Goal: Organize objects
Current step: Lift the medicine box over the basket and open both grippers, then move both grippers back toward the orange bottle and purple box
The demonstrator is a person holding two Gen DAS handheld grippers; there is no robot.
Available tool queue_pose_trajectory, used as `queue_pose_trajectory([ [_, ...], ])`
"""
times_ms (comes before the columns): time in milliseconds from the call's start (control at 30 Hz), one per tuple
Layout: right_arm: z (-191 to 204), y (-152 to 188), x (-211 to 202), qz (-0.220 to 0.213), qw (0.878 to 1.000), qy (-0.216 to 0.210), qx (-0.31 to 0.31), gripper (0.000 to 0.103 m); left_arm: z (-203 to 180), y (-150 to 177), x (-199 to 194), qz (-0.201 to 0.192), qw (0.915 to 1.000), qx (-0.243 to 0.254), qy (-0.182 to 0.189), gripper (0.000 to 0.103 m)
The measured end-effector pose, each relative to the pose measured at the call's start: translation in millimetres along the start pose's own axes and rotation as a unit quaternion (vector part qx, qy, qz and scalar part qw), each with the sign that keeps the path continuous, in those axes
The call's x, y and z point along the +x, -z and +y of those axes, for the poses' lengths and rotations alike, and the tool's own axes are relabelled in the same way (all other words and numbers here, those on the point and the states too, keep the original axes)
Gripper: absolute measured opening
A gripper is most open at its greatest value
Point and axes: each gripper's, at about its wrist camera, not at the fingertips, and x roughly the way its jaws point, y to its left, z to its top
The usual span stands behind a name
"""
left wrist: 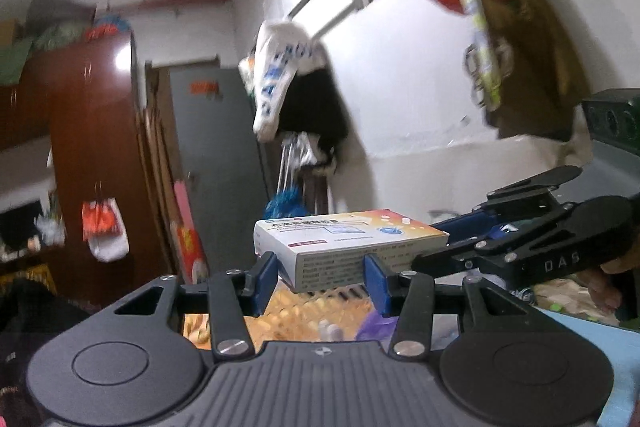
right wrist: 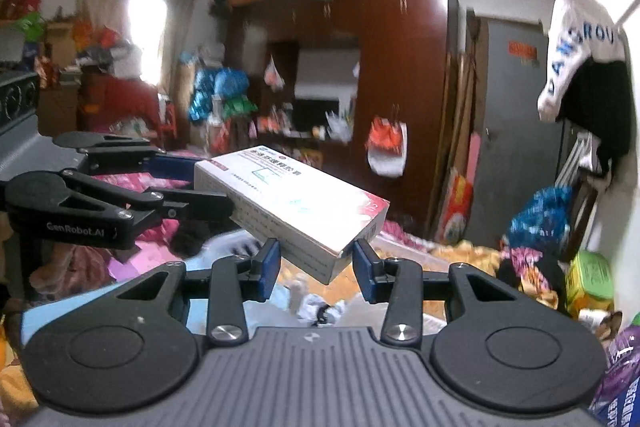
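Gripping one medicine box (left wrist: 352,247) mid-air with left gripper (left wrist: 320,277) and right gripper (right wrist: 316,263) clamped on opposite ends — uneven pull twists it loose.

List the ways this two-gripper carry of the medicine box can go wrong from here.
1. The medicine box hangs in the air, held by the left gripper and the right gripper from different sides; if the hands drift apart or twist, it may slip or get crushed.
2. A drop would probably land it in the cluttered bedding below, where it is hard to find.
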Motion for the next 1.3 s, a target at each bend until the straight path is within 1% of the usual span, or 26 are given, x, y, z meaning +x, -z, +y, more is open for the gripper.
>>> queue_pose_trajectory([
  [100,0.2,3.6,22.5,0.031,0.999,0.013,-0.010,0.044,9.4,2.3,21.5,0.025,0.9995,-0.016,-0.005,0.051],
  [167,0.2,6.2,31.5,0.043,0.999,0.017,-0.009,0.044,13.5,6.1,31.0,0.037,0.9990,-0.022,-0.009,0.051],
  [267,-4.2,10.0,31.4,0.050,0.999,0.019,-0.006,0.044,17.3,10.3,37.7,0.043,0.9985,-0.031,-0.009,0.051],
  [300,-4.5,10.3,31.5,0.056,0.998,0.017,-0.005,0.046,18.4,11.6,40.4,0.048,0.9982,-0.033,-0.010,0.051],
  [333,-2.7,10.8,29.4,0.053,0.998,0.022,-0.008,0.049,19.0,13.2,42.3,0.050,0.9981,-0.031,-0.017,0.051],
  [367,-0.7,11.4,22.9,0.043,0.998,0.035,-0.012,0.055,17.9,14.9,42.4,0.047,0.9981,-0.024,-0.031,0.058],
  [400,2.2,13.2,13.1,0.027,0.998,0.047,-0.016,0.077,15.6,15.7,41.0,0.042,0.9977,-0.018,-0.049,0.069],
  [433,5.0,16.9,1.3,0.010,0.998,0.058,-0.016,0.100,14.1,16.5,36.7,0.035,0.9972,-0.017,-0.064,0.073],
  [467,6.6,22.1,-14.1,-0.012,0.997,0.072,-0.009,0.103,14.0,17.4,28.2,0.024,0.9969,-0.025,-0.070,0.075],
  [533,5.7,35.7,-41.5,-0.029,0.997,0.066,0.013,0.103,14.8,18.1,9.1,0.008,0.9966,-0.054,-0.062,0.076],
  [567,4.0,45.7,-54.9,-0.032,0.997,0.063,0.028,0.103,13.9,21.9,-5.5,-0.001,0.9956,-0.075,-0.055,0.081],
  [600,2.5,57.4,-67.7,-0.034,0.997,0.063,0.043,0.103,11.4,27.1,-17.8,-0.008,0.9945,-0.093,-0.048,0.089],
  [633,0.7,71.1,-79.7,-0.034,0.996,0.062,0.057,0.103,5.8,35.6,-31.1,-0.010,0.9934,-0.108,-0.037,0.091],
  [700,-3.8,99.7,-96.2,-0.019,0.994,0.063,0.082,0.103,-11.6,55.0,-48.8,0.005,0.9935,-0.112,-0.021,0.093],
  [800,-14.1,131.6,-104.7,0.011,0.988,0.084,0.127,0.103,-38.5,86.3,-71.8,0.009,0.9945,-0.102,-0.021,0.093],
  [867,-21.2,142.2,-106.9,0.022,0.983,0.084,0.163,0.103,-45.2,99.1,-82.9,0.004,0.9938,-0.110,-0.015,0.093],
  [933,-29.1,143.1,-103.5,0.029,0.979,0.083,0.182,0.103,-44.0,104.6,-84.3,0.004,0.9924,-0.123,-0.009,0.093],
  [1067,-30.7,144.7,-91.2,0.042,0.979,0.093,0.176,0.103,-40.3,109.2,-76.2,0.024,0.9918,-0.124,-0.023,0.093],
  [1133,-30.9,151.3,-93.6,0.047,0.979,0.093,0.175,0.103,-38.1,111.4,-74.2,0.028,0.9910,-0.130,-0.017,0.093],
  [1200,-32.3,153.1,-94.3,0.037,0.979,0.095,0.175,0.103,-36.7,115.2,-73.0,0.032,0.9904,-0.134,-0.013,0.093],
  [1300,-34.4,157.3,-94.6,0.038,0.978,0.095,0.182,0.103,-40.7,118.8,-72.5,0.034,0.9909,-0.130,-0.013,0.093],
])
